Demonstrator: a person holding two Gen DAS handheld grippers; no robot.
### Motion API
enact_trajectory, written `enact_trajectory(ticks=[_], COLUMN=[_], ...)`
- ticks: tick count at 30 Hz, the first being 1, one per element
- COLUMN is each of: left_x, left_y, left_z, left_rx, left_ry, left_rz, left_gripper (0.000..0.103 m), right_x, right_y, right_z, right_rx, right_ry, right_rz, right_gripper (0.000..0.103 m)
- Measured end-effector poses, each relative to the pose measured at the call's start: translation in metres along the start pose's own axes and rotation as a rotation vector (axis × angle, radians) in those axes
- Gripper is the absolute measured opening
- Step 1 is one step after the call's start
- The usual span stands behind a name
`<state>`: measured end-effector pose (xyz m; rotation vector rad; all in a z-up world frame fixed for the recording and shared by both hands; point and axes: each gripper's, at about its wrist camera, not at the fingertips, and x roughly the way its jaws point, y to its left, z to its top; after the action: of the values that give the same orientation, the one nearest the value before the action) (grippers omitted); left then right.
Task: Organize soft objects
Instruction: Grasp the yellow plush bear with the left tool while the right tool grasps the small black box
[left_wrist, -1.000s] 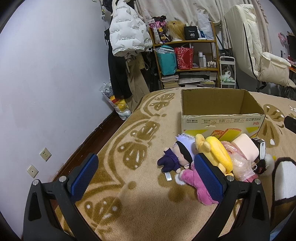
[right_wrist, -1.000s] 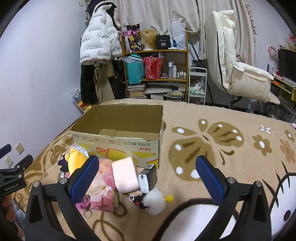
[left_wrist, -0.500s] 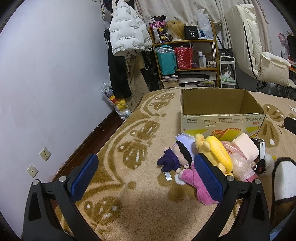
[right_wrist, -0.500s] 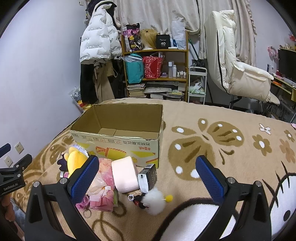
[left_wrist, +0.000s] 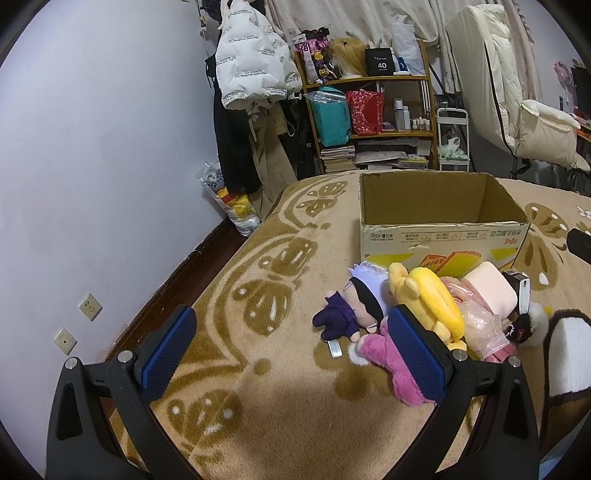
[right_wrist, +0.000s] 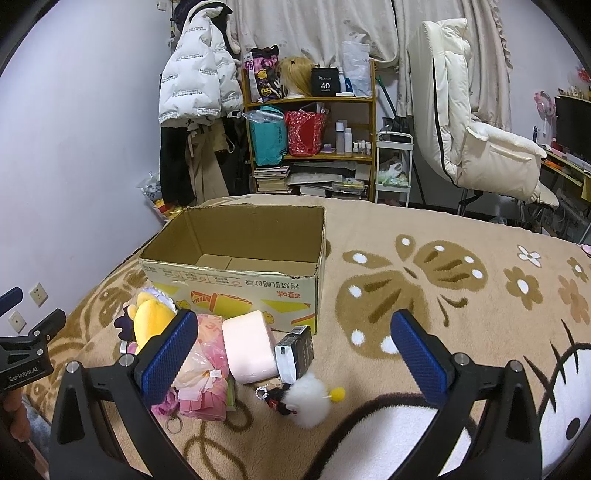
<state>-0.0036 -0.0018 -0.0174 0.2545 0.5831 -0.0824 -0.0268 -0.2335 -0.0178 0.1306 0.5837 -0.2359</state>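
Both grippers are wide open and hold nothing. The left gripper (left_wrist: 291, 350) is nearer the purple doll (left_wrist: 347, 308) (just ahead, a bit right), lying before the cardboard box (left_wrist: 439, 236).

Plush toys (left_wrist: 399, 306) lie before cardboard box (left_wrist: 439, 236).

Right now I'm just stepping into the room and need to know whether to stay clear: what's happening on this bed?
A person holds two grippers, left gripper and right gripper, both with jaws wide open and holding nothing. The open brown cardboard box looks empty. In front of it, untouched, lie a yellow plush toy, a purple-clothed doll, a pale pink foam block and a white fluffy keychain on the tan patterned blanket.
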Motion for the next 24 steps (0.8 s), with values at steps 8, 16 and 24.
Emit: enact_trajectory(ticks=[8, 16, 24], left_x=[0.004, 0.01, 0.021], left_y=[-0.001, -0.007, -0.029], left_z=[0.008, 0.02, 0.034], left_rx=[0.006, -0.021, -0.001], left_ry=[0.037, 0.047, 0.053], left_rz=[-0.015, -0.05, -0.057], left_gripper=[0.102, 0.102, 0.102], right_x=[0.002, 0.015, 0.035], right_y=[0.002, 0.0, -0.011], right_z=[-0.003, -0.003, 0.008], right_rx=[-0.003, -0.009, 0.016], right_ry=[0.009, 0.063, 0.136], right_rz=[0.001, 0.017, 0.026], right_gripper=[0.103, 0.103, 0.103])
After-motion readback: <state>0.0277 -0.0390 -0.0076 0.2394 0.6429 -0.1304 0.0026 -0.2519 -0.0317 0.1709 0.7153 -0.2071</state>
